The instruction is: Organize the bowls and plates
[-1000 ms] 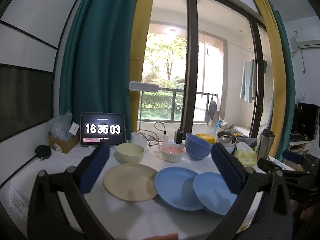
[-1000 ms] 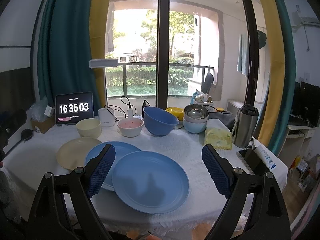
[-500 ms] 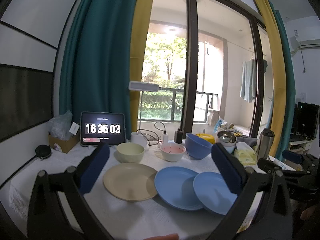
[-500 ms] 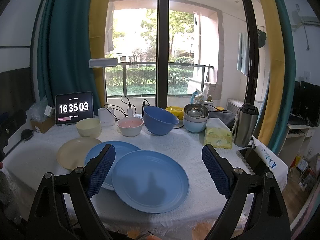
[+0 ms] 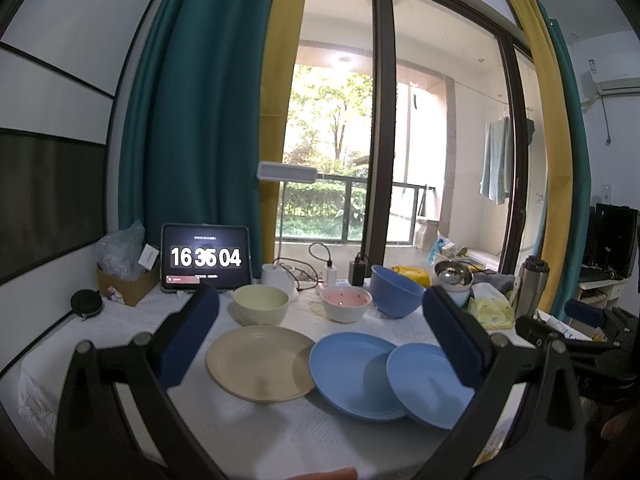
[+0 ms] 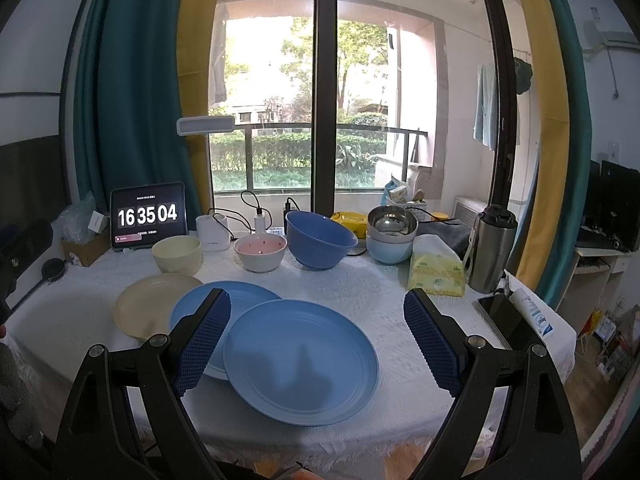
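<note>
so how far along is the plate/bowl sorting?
Barely started. Done: only the two round blue plates overlap, nearer one lapping the other. In hand: nothing; left gripper and right gripper are open above the table. Left: beige plate, beige bowl, pink-lined bowl and large blue bowl sit separately.

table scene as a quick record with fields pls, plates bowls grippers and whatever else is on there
plates: beige plate, middle blue plate, near blue plate, overlapping in a row
bowls: cream bowl, pink bowl, big blue bowl, steel bowl nested in light blue bowl
left gripper: open, empty
right gripper: open, empty, above near blue plate
other items: clock tablet, tissue pack, thermos, phone
surface: white tablecloth
</note>
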